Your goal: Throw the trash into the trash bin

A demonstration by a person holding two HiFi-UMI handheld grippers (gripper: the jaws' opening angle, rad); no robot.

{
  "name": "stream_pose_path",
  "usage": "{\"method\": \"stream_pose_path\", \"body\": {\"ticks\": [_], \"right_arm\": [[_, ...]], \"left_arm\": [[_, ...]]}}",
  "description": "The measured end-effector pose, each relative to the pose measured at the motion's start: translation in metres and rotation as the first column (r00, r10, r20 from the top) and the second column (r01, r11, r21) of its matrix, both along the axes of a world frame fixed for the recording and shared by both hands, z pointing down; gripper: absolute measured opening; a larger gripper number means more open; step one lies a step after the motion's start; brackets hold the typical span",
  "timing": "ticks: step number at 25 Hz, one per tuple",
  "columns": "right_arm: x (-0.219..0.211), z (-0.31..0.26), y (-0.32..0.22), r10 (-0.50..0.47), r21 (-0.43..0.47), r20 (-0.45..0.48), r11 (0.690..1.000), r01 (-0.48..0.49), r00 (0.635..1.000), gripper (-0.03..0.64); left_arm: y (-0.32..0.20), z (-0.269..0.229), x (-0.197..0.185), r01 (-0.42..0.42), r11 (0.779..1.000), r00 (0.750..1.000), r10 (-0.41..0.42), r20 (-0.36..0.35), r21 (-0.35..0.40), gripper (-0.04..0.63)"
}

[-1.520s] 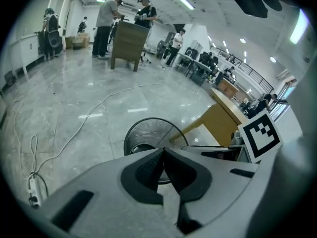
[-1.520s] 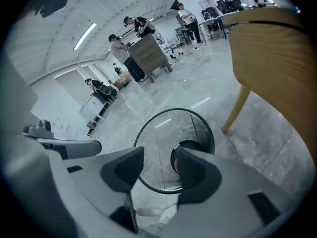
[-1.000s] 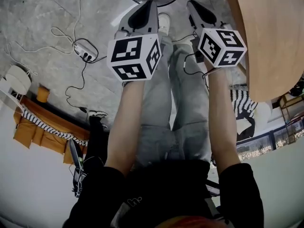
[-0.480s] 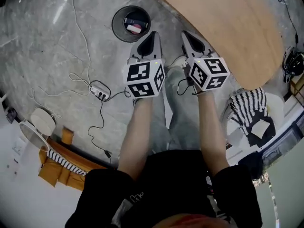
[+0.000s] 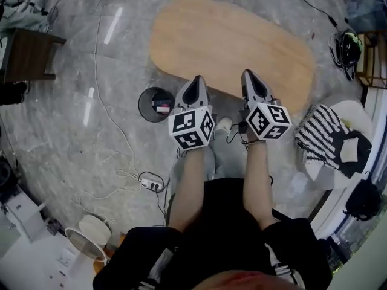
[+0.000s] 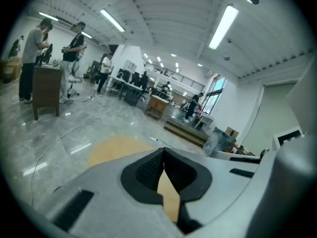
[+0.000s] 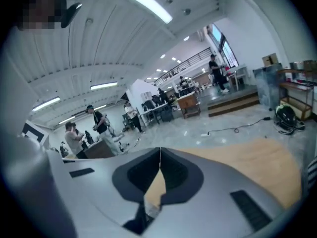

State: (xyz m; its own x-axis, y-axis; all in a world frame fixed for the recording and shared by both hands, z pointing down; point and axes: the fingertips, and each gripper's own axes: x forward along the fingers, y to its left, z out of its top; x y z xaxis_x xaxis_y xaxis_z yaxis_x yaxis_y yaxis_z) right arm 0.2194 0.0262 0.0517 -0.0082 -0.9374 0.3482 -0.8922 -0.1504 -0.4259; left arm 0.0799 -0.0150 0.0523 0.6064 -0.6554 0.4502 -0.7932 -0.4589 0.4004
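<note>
A black round trash bin stands on the grey floor beside the oval wooden table, with a red-and-white piece of trash inside it. My left gripper is held up just right of the bin, shut, with nothing between its jaws. To its right, my right gripper is shut and empty as well. Both point at the table's near edge. In the left gripper view the left gripper has its tips touching, with the table beyond. The right gripper looks the same over the table.
A power strip with a long white cable lies on the floor at lower left, near a white fan. A chair with a striped cloth stands at right, a dark cabinet at far left. People stand far off.
Both grippers have risen away from the floor. The bin, just beyond their tips a second ago, now lies lower and to the left. The whole table has come into view.
</note>
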Motion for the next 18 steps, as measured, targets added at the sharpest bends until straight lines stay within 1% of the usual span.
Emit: {"method": "stream_pose_path", "body": {"ticks": [2, 3, 4, 6, 9, 11, 14, 16, 18], "right_arm": [[0.032, -0.038, 0.014, 0.061, 0.048, -0.008, 0.997, -0.060, 0.998, 0.012], [0.048, -0.056, 0.020, 0.086, 0.072, -0.015, 0.994, -0.085, 0.996, 0.012], [0.064, -0.074, 0.024, 0.107, 0.095, -0.025, 0.990, -0.104, 0.994, 0.012], [0.091, -0.105, 0.029, 0.140, 0.126, -0.052, 0.983, -0.132, 0.989, 0.012], [0.120, -0.148, 0.041, 0.185, 0.162, -0.106, 0.973, -0.166, 0.977, 0.012], [0.136, -0.177, 0.049, 0.206, 0.192, -0.165, 0.966, -0.174, 0.965, 0.012], [0.155, -0.219, 0.059, 0.233, 0.244, -0.267, 0.955, -0.168, 0.935, 0.012], [0.163, -0.238, 0.064, 0.243, 0.280, -0.297, 0.947, -0.159, 0.924, 0.012], [0.172, -0.248, 0.072, 0.245, 0.289, -0.319, 0.945, -0.153, 0.915, 0.012]], "left_arm": [[0.005, -0.042, 0.037, -0.053, 0.996, 0.998, 0.054, -0.018, 0.066, 0.008], [0.006, -0.063, 0.056, -0.084, 0.991, 0.996, 0.087, -0.025, 0.107, 0.008], [0.006, -0.085, 0.075, -0.116, 0.982, 0.992, 0.121, -0.029, 0.152, 0.008], [0.006, -0.124, 0.110, -0.172, 0.956, 0.983, 0.183, -0.027, 0.237, 0.009], [0.013, -0.171, 0.146, -0.227, 0.918, 0.968, 0.249, -0.025, 0.324, 0.008], [0.019, -0.199, 0.165, -0.245, 0.894, 0.959, 0.280, -0.039, 0.375, 0.008], [0.025, -0.239, 0.187, -0.252, 0.855, 0.948, 0.313, -0.064, 0.453, 0.008], [0.031, -0.261, 0.199, -0.257, 0.828, 0.942, 0.330, -0.064, 0.498, 0.009], [0.038, -0.275, 0.210, -0.259, 0.809, 0.938, 0.341, -0.063, 0.528, 0.008]]}}
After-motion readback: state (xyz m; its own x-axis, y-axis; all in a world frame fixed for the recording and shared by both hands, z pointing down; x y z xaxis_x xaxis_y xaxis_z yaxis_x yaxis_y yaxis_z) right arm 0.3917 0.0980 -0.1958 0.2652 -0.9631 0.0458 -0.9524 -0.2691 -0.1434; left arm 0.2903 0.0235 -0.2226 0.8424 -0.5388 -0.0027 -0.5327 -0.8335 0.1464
